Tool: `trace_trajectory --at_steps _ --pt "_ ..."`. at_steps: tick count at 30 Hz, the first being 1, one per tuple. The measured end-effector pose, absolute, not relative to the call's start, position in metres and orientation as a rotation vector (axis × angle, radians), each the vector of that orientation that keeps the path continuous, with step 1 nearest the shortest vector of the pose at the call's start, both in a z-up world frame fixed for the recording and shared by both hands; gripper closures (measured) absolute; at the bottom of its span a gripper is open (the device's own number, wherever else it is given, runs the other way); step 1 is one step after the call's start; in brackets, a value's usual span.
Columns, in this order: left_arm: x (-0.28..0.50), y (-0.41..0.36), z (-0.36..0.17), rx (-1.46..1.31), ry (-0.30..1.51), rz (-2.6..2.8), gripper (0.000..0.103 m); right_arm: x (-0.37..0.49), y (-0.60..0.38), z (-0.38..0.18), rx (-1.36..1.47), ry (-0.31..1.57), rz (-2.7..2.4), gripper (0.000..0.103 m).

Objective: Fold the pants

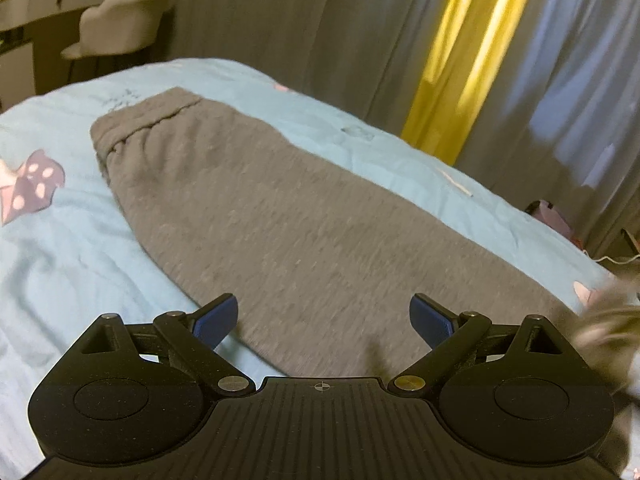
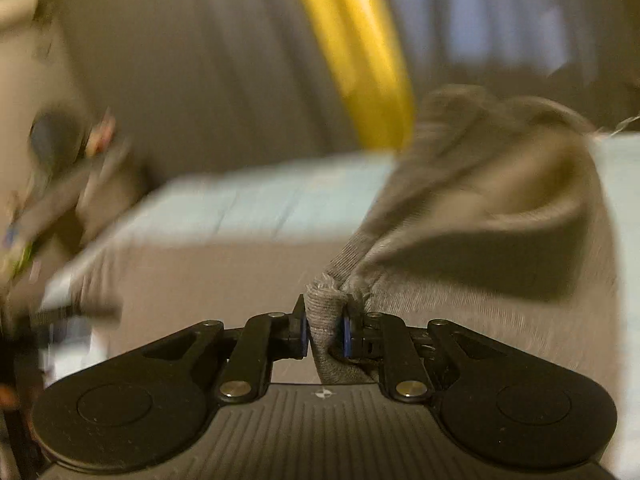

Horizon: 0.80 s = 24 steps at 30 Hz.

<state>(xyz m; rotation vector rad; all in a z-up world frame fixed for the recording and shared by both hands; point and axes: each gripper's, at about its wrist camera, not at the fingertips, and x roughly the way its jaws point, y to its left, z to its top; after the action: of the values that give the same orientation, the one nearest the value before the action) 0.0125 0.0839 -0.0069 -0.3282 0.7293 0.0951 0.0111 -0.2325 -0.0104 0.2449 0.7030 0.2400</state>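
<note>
Grey sweatpants (image 1: pixel 280 216) lie lengthwise on a light blue bed (image 1: pixel 72 248), waistband at the far left. My left gripper (image 1: pixel 324 318) hovers open just above their near part, nothing between its blue pads. In the right wrist view my right gripper (image 2: pixel 325 330) is shut on a bunched ribbed hem of the grey pants (image 2: pixel 472 216), and the cloth rises up and to the right from the pads. That view is heavily blurred. The lifted end shows as a blur at the right edge of the left wrist view.
Grey and yellow curtains (image 1: pixel 460 60) hang behind the bed. A pale chair (image 1: pixel 120 20) and a desk stand at the far left. The sheet carries a pink-and-purple print (image 1: pixel 32 184). Blurred clutter (image 2: pixel 60 184) lies off the bed's left side.
</note>
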Motion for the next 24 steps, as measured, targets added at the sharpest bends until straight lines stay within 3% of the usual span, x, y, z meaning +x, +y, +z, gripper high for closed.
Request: trace_trajectory --at_steps 2,4,7,8,12,17,19,21,23,24 --pt "0.011 0.085 -0.008 -0.334 0.73 0.088 0.006 0.015 -0.211 -0.03 0.213 0.847 0.309 0.077" --pt "0.01 0.085 -0.008 -0.334 0.731 0.076 0.006 0.005 -0.212 -0.027 0.19 0.828 0.33 0.069" --pt "0.016 0.079 -0.011 -0.326 0.766 0.029 0.006 -0.006 -0.248 -0.01 0.295 0.759 0.255 0.022" --pt "0.018 0.075 -0.012 -0.319 0.781 0.001 0.006 -0.013 -0.268 -0.003 0.362 0.705 0.182 0.016" --pt "0.026 0.045 -0.008 -0.261 0.805 -0.196 0.006 -0.039 -0.341 -0.008 0.605 0.614 -0.042 0.015" --pt "0.055 -0.016 -0.015 -0.239 0.933 -0.441 0.008 -0.062 -0.398 -0.051 0.896 0.632 -0.196 0.013" --pt "0.074 -0.038 -0.025 -0.274 1.006 -0.489 0.015 -0.062 -0.404 -0.056 0.937 0.594 -0.189 0.01" --pt "0.093 -0.054 -0.036 -0.311 1.083 -0.496 0.035 -0.056 -0.401 -0.057 0.897 0.595 -0.178 0.008" --pt "0.112 -0.068 -0.051 -0.355 1.169 -0.527 0.047 -0.051 -0.395 -0.059 0.856 0.62 -0.169 0.006" --pt "0.117 -0.076 -0.058 -0.363 1.207 -0.536 0.045 -0.048 -0.391 -0.058 0.841 0.626 -0.159 0.006"
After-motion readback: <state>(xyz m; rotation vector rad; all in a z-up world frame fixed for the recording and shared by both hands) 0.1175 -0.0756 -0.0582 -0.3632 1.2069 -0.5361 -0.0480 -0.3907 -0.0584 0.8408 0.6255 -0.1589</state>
